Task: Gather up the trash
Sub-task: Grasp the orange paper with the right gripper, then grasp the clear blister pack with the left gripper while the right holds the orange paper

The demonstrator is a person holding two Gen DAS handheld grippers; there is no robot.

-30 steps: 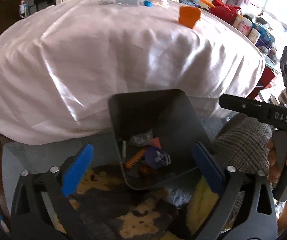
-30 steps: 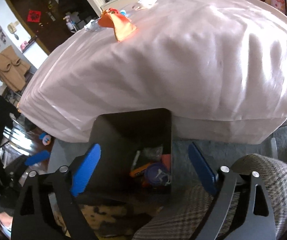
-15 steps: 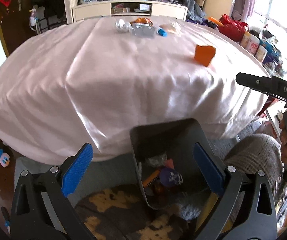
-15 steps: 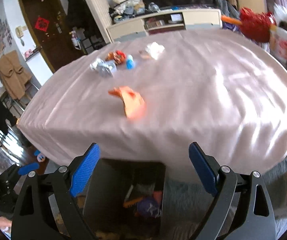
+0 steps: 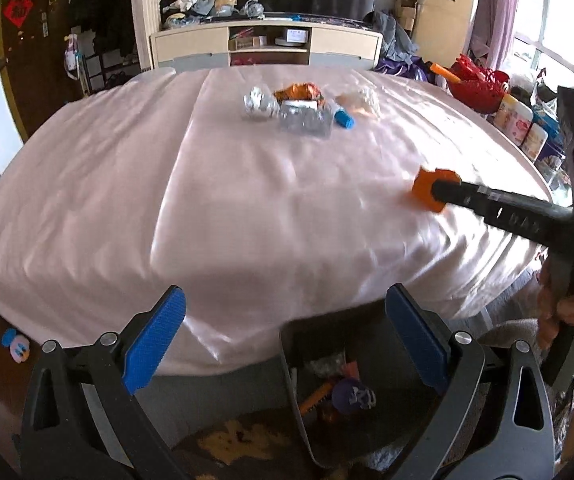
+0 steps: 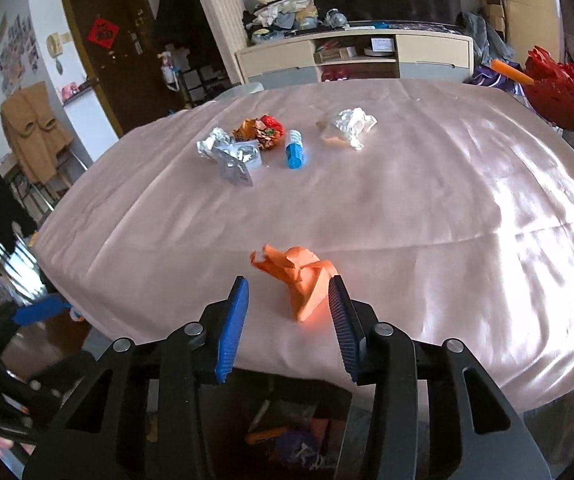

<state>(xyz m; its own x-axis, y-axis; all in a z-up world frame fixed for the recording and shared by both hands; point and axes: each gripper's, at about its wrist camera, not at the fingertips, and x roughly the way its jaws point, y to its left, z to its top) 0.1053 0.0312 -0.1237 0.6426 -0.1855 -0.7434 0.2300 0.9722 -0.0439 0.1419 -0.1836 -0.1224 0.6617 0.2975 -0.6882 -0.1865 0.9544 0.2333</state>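
A crumpled orange paper [image 6: 299,276] lies near the front edge of the pink-clothed table [image 6: 427,208]. My right gripper [image 6: 289,300] is open, its blue pads [image 6: 233,320] on either side of the paper's near end, not closed on it. It shows from the side in the left wrist view [image 5: 447,192] at the orange paper [image 5: 427,188]. My left gripper [image 5: 287,328] is open and empty, low before the table edge. Farther back lie foil wrappers [image 6: 227,152], a red-orange wrapper [image 6: 263,130], a blue cap [image 6: 295,152] and a white tissue [image 6: 351,126]. A dark bin [image 5: 327,380] with trash stands below.
A red basket [image 6: 559,88] and jars [image 5: 523,124] stand to the right of the table. A cabinet [image 6: 355,56] is behind it. A patterned rug [image 5: 239,444] lies on the floor by the bin.
Both grippers have risen from over the bin to table height. My right gripper has moved forward to the orange paper and its jaws have narrowed around it.
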